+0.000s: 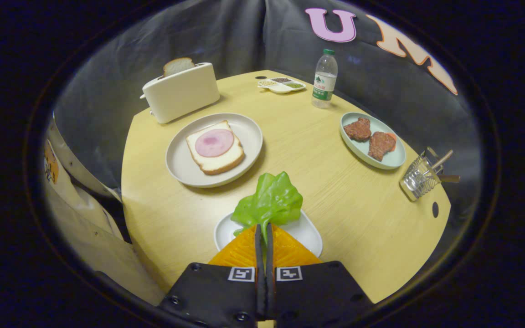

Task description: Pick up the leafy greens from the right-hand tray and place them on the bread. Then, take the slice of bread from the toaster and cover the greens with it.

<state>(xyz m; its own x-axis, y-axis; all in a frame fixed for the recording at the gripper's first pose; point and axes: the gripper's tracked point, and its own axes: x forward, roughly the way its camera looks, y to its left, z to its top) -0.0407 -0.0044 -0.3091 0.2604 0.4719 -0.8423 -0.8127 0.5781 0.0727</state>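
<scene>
1. Fingers of the gripper (262, 234) press nearly together on the leafy greens (271, 200), over a small white tray (310, 237).
2. Pale wood table (335, 200) carries a plate (185, 168) with bread (214, 148) and ham.
3. Farther off stand the toaster (180, 93) holding a slice (177, 66), and a bottle (325, 79), before dark cloth.

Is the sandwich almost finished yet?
Not yet. The gripper is shut on the green lettuce leaf, over its small white tray. Next it goes on the ham-topped bread slice on the round white plate. The other bread slice is in the white toaster.
</scene>
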